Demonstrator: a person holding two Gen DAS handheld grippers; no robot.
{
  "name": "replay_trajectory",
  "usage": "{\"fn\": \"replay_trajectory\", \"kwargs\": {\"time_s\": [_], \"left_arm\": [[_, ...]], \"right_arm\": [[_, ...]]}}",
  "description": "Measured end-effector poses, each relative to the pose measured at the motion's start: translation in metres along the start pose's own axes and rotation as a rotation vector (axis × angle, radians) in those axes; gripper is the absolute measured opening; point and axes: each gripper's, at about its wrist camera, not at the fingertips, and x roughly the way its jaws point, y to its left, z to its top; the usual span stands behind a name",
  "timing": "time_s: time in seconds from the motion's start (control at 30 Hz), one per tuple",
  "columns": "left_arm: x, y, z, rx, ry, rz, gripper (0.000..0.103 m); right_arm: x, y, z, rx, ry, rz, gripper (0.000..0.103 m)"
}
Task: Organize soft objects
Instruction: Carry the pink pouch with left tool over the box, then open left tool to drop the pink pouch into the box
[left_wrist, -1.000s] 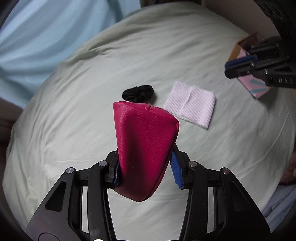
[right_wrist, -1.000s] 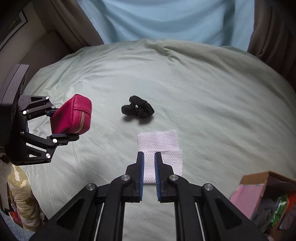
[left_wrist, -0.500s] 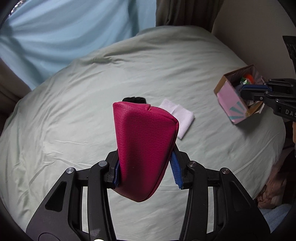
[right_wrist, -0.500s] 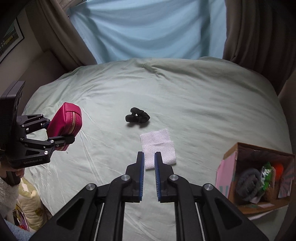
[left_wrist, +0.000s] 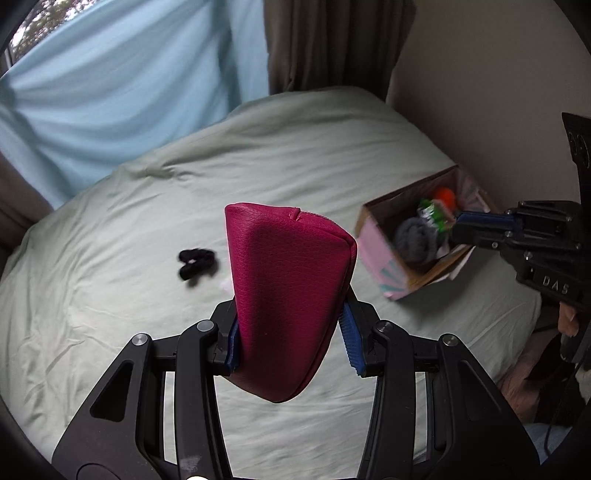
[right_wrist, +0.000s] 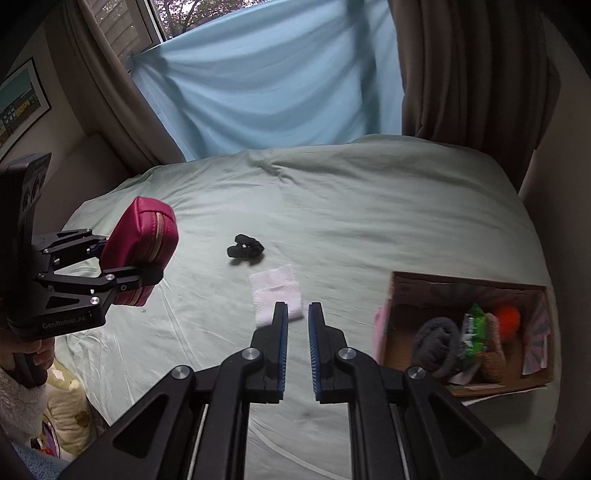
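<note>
Left tongs (left_wrist: 290, 334) clamp pouch (left_wrist: 291, 295) above bed (left_wrist: 110, 295).

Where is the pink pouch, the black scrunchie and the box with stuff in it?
pink pouch (left_wrist: 291, 295): left wrist view, middle of its leathery side.
black scrunchie (right_wrist: 246, 250): right wrist view, its bunched middle.
cardboard box (right_wrist: 465, 281): right wrist view, far rim.
</note>
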Motion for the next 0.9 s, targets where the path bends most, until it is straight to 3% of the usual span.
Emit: {"fn": "replay_trajectory", "kwargs": {"time_s": [0.4,0.6,0.9], "left_arm": [[0.066,-0.155,0.058,0.004,0.063,-0.103,0.040],[0.119,-0.201,0.071,-0.010,0.129,-0.126,0.040],[0.200,-0.238,0.080,0.003,0.244,-0.092,0.040]], "right_arm": [[-0.052,-0.120,-0.015,0.017,-0.013,-0.055,0.010],[-0.057,-0.170,-0.025,0.057,-0.004,-0.063,0.010],[-0.033,-0.226,-0.044,0.125,0.045,-0.030,0.010]]}}
